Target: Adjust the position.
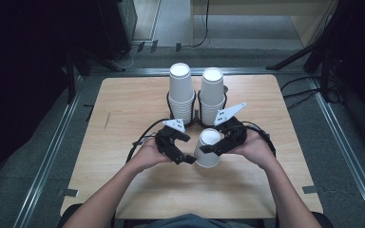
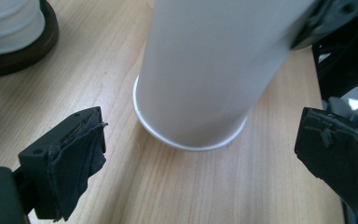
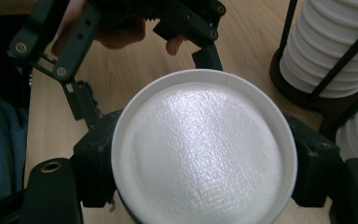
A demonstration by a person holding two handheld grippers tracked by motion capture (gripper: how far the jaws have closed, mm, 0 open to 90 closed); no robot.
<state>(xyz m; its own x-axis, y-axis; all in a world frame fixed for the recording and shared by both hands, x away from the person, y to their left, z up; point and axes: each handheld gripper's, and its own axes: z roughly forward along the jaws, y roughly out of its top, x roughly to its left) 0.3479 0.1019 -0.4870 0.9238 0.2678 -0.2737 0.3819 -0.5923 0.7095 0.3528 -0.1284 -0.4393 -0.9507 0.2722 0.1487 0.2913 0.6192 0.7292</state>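
White paper cup [image 1: 208, 148] upside down, clamped by right gripper [image 1: 217, 146]; left gripper [image 1: 188, 157] fingers apart.

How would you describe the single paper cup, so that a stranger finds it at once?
On the wooden table, two tall stacks of white cups stand in a dark holder at the far edge. Nearer the person, one white cup stands alone, upside down, gripped by the right claw, unlike the stacked ones.
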